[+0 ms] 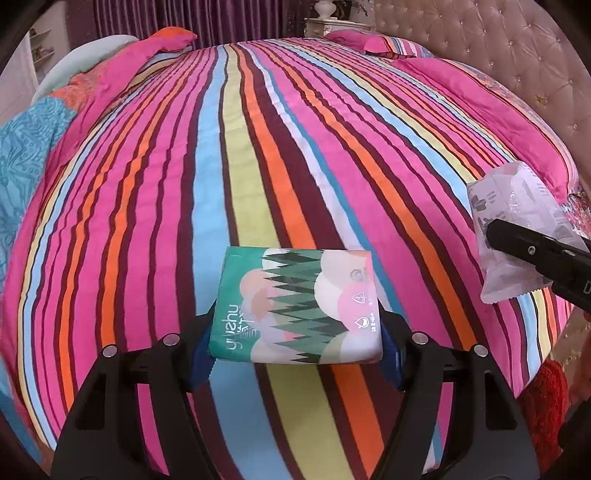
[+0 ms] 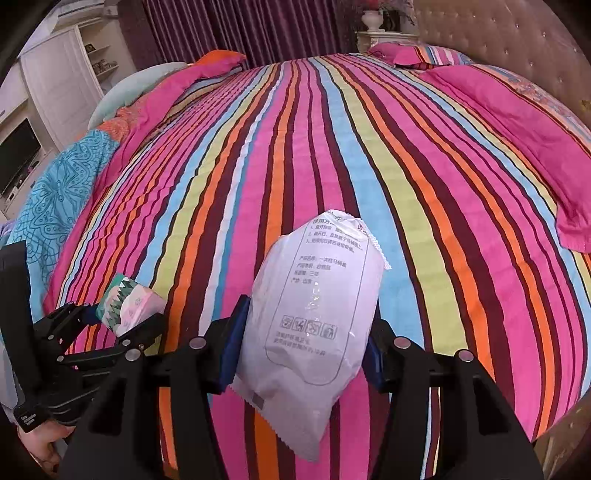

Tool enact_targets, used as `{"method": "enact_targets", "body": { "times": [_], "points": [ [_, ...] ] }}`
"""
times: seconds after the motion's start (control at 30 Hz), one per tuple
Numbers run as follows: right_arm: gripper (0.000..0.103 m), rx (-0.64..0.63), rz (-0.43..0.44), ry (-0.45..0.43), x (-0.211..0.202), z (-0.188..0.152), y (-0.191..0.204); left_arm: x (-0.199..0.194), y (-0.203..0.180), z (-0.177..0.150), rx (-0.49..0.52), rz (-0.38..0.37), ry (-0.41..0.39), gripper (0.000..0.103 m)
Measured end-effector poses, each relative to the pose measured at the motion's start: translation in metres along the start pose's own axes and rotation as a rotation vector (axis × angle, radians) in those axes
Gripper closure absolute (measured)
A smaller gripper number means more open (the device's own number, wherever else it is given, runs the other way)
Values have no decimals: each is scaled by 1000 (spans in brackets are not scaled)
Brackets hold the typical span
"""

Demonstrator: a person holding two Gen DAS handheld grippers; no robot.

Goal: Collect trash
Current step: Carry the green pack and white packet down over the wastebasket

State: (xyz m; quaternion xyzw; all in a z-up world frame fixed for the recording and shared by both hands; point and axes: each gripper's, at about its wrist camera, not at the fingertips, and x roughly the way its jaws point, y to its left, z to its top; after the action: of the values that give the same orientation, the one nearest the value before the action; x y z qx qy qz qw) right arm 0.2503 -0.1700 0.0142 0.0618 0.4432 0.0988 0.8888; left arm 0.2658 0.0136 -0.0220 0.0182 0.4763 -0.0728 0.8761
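From the left wrist camera, the left gripper [image 1: 297, 325] pinches a green-and-pink tissue pack [image 1: 297, 306] between its blue pads [image 1: 391, 343], holding it raised above the striped bedspread [image 1: 236, 177]. At the right edge, a black finger of the right gripper [image 1: 535, 254] reaches in, clamped on a white plastic packet [image 1: 509, 229] that hangs above the bed's right side. Pink pillows [image 1: 480, 110] lie along the tufted headboard [image 1: 498, 48], and purple curtains [image 1: 192, 18] hang at the far side.

From the right wrist camera, the right gripper [image 2: 301, 350] squeezes the white plastic packet [image 2: 314, 317] around its middle, printed side facing the lens, its serrated lower edge drooping below the jaws. To the left, the left gripper [image 2: 122, 325] carries the tissue pack [image 2: 129, 306] above the bedspread [image 2: 369, 147], and a hand [image 2: 40, 443] grips its handle at the lower left corner
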Motion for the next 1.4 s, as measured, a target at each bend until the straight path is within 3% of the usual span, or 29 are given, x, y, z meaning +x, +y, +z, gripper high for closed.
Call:
{"method": "enact_targets", "body": {
  "times": [0.67,1.4],
  "points": [
    [52,-17,8,-17,-37,-36,6,-41,3,-49,-11,14,-3,34],
    [52,-35,58,31,-71,-96,4,-71,5,-137,-12,-9,75,34]
  ]
}}
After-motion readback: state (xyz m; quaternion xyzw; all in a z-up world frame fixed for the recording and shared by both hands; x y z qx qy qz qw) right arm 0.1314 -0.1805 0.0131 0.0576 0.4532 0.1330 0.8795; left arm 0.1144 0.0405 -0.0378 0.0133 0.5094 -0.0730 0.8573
